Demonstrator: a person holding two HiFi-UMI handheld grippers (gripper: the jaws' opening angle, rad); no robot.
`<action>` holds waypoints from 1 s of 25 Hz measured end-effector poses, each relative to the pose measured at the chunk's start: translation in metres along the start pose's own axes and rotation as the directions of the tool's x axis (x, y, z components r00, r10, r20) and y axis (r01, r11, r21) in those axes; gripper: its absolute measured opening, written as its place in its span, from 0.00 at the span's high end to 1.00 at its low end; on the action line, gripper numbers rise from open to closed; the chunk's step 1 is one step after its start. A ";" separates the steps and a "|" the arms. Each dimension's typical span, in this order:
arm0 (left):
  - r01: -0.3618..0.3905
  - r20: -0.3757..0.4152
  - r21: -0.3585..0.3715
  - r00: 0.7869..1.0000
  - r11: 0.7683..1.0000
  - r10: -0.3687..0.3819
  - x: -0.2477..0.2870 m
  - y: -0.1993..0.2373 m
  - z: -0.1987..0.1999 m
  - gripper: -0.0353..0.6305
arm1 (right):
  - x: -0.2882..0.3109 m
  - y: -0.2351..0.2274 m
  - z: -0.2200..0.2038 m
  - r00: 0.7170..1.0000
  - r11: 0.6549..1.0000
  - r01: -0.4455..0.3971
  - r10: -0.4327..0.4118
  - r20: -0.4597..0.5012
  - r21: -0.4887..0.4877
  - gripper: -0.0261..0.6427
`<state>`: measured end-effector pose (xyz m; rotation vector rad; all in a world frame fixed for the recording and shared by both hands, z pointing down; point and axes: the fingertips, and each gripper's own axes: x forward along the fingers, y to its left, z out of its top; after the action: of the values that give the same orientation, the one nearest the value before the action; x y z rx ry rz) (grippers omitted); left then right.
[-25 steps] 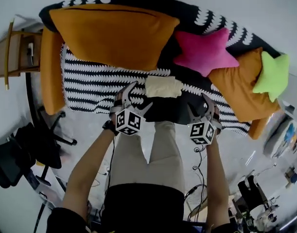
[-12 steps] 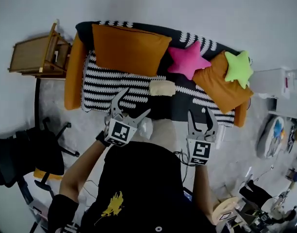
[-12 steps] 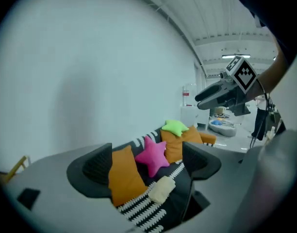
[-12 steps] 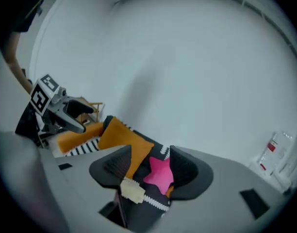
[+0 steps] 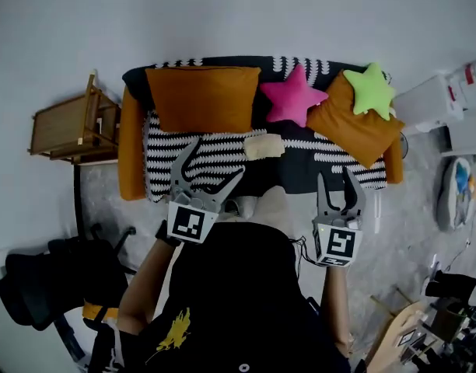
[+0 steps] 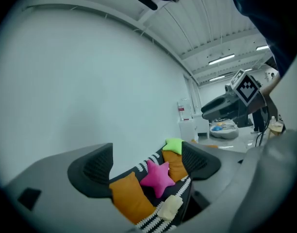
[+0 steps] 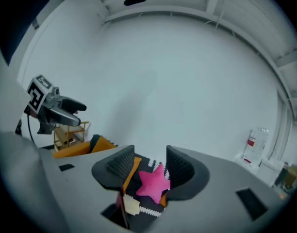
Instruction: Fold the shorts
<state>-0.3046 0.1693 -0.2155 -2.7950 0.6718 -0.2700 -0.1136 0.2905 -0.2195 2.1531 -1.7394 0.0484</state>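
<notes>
A: Start at the jaws. What do they hold?

B: Nothing. The left gripper (image 5: 215,162) has its jaws spread wide, and its own view shows only the far-off sofa (image 5: 131,154) in the gap. The right gripper (image 5: 336,183) has its jaws part-way apart. They have just been closing, with no cloth between them, only the pink star cushion (image 7: 152,182) well beyond.

A: And a second ago?

B: Then both grippers were low at the front edge of the sofa seat, just beside the shorts (image 5: 264,146). Since then both have come up and back, and the head view has pulled away with them. The whole sofa now fits in it, with the wall (image 5: 222,14) behind and the wooden side table (image 5: 71,127) off its left end.

A: Where are the shorts?

B: On the seat, about the middle of its length and toward the front edge, where the striped throw (image 5: 176,142) meets the dark cover (image 5: 308,173). They lie in front of the gap between the big orange cushion (image 5: 201,97) and the pink star. They are a small cream packet, in the same place as before, and well apart from both grippers.

A: So what does that mean for the folding?

B: I'd judge the fold finished and the shorts let go. The person seems to be backing off rather than reaching in. How neat the edges are is too small to tell from here. If they need squaring, both grippers would have to go back down to the seat.
</notes>
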 end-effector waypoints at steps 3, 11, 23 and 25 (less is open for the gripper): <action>-0.016 0.063 0.041 0.998 0.999 0.013 -0.009 0.005 0.022 0.28 | -0.004 -0.013 0.008 0.998 0.997 0.041 -0.045 0.047 0.068 0.66; -0.136 0.076 -0.202 0.985 0.970 0.154 -0.041 0.023 0.030 0.76 | -0.045 -0.025 -0.001 0.997 0.997 0.074 -0.074 0.035 0.010 0.81; -0.170 0.026 -0.176 0.984 0.970 0.178 -0.061 0.023 0.008 0.93 | -0.059 -0.006 0.004 0.995 0.995 0.075 -0.079 0.062 0.070 0.94; -0.169 0.055 -0.202 0.982 0.965 0.183 -0.061 0.023 0.014 0.93 | -0.060 -0.006 -0.001 0.997 0.996 0.074 -0.076 0.031 0.052 0.94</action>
<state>-0.3645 0.1806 -0.2430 -2.8864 0.9706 -0.0689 -0.1220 0.3479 -0.2351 2.2660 -1.6904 0.0386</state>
